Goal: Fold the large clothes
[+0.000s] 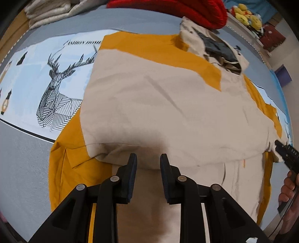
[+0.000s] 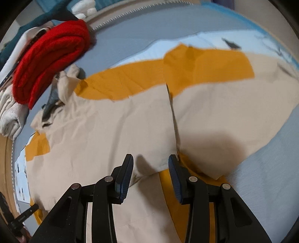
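From the left wrist view, going left to right: at nine o'clock lies the bedsheet (image 1: pixel 28 74) with its line-drawn deer (image 1: pixel 56 93), bare grey bed beyond it. The beige and mustard jacket (image 1: pixel 158 104) fills the middle, spread flat on the bed with a folded edge running across just ahead of the left claw (image 1: pixel 148 160). That claw stands narrowly parted, its pads clear of the cloth, nothing between them. At twelve o'clock a red knit (image 1: pixel 196 11) sits rolled at the jacket's collar end. At three o'clock the right claw's tip and the hand (image 1: pixel 287 188) holding it show at the jacket's far edge.

In the right wrist view, the red knit is at ten o'clock, with pale folded towels (image 2: pixel 11 115) beside it. The jacket runs from eight o'clock to two o'clock, a seam or flap edge down its middle. The right claw (image 2: pixel 151 164) hangs above the hem, moderately open and empty, the beige fold's corner lying below the gap.

The cloth looks light, thin and limp, creasing easily; it would likely sag and slide over itself if lifted by one point. The firmest holds, I judge, are the doubled hem corners just below each claw, pinched through both layers together.
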Available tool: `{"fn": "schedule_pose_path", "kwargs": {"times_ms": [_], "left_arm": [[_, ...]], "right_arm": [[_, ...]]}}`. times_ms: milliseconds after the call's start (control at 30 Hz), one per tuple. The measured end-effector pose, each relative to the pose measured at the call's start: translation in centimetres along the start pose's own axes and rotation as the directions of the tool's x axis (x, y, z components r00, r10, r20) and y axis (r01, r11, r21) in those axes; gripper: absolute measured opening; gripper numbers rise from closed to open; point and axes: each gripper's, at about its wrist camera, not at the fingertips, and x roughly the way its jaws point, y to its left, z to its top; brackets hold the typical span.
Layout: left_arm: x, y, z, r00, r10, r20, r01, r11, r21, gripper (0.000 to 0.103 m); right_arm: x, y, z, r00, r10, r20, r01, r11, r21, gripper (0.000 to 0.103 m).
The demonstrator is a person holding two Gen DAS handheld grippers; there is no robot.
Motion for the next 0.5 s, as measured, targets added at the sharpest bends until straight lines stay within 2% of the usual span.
{"fn": "schedule_pose_path", "kwargs": {"times_ms": [267, 500], "left_arm": [[-2.2, -2.7, -1.9, 0.998, 0.001, 0.065, -0.004, 0.999, 0.05, 0.028], [-2.5, -6.0, -3.8, 0.997, -0.007, 0.081, -0.002, 0.995, 0.103, 0.028]], "right_arm": [[-5.2, -1.3, -0.3, 0.995, 0.0, 0.095, 0.004, 0.999, -0.034, 0.041], [-7.3, -4.5, -1.0, 0.995, -0.021, 0.099, 0.018, 0.999, 0.03, 0.041]]}}
